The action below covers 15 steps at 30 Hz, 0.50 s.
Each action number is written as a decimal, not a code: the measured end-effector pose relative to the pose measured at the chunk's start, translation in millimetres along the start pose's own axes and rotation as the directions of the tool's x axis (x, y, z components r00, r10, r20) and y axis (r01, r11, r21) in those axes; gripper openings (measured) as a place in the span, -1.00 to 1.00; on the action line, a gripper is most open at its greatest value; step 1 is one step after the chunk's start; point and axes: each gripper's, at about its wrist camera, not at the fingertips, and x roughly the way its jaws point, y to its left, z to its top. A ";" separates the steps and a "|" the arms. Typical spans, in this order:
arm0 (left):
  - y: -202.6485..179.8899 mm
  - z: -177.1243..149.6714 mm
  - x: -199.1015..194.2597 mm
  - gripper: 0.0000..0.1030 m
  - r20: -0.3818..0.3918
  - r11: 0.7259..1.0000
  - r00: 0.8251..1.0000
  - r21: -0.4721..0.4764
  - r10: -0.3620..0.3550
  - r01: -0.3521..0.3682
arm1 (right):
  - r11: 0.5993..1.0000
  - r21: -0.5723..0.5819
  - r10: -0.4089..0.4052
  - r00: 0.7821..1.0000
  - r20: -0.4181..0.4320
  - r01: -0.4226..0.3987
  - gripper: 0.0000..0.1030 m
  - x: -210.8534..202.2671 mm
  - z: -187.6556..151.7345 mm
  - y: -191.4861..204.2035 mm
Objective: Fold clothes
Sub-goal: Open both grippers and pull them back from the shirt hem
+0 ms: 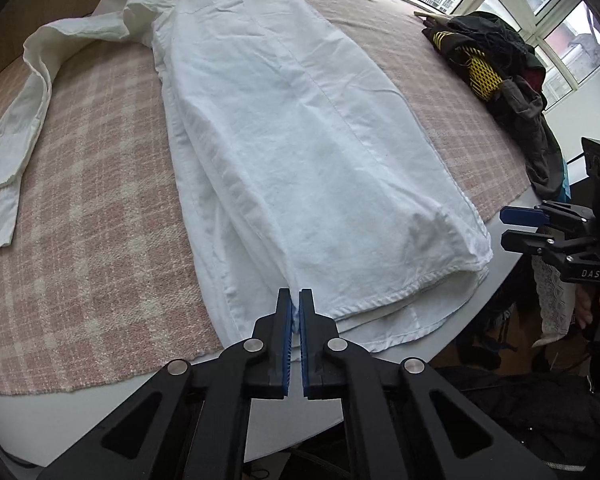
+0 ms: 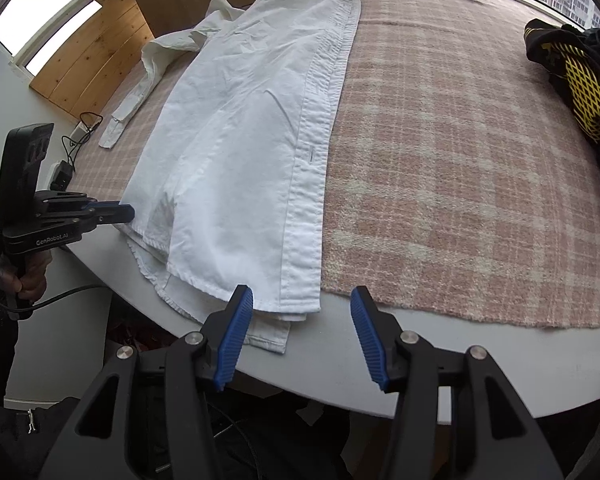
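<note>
A white shirt (image 1: 300, 140) lies lengthwise on a pink plaid cloth (image 1: 92, 208), its body folded along its length. One sleeve (image 1: 16, 128) trails out to the left. My left gripper (image 1: 296, 300) is shut on the shirt's near hem, with a sliver of white fabric between its blue pads. Seen in the right wrist view, the left gripper (image 2: 126, 212) sits at the left hem corner of the shirt (image 2: 240, 140). My right gripper (image 2: 300, 304) is open above the near right corner of the hem, and its pads do not touch the fabric. It also shows at the table edge as the right gripper (image 1: 505, 227).
A pile of dark and yellow clothes (image 1: 496, 64) lies at the right side of the cloth. The white table edge (image 2: 340, 372) runs just in front of both grippers. A hand (image 2: 30, 280) holds the left gripper's handle. Cables and a plug strip (image 2: 66, 168) lie on the floor at the left.
</note>
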 end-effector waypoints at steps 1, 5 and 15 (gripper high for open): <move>-0.6 -0.5 -5.4 -0.95 0.007 1.000 1.000 0.005 -0.003 0.003 | 1.000 -0.003 -0.004 1.000 0.003 0.004 -0.02 -0.7 0.2 -0.5; 9.3 -10.2 -10.9 -0.95 -0.013 0.997 0.997 0.020 0.070 -0.070 | 1.000 -0.011 -0.017 1.000 0.008 0.017 -0.02 -1.0 2.7 -1.6; 22.0 -8.1 0.2 -0.70 -0.092 0.995 0.991 -0.010 0.094 -0.095 | 0.998 -0.061 0.005 1.000 -0.028 -0.007 -0.02 17.9 24.3 9.9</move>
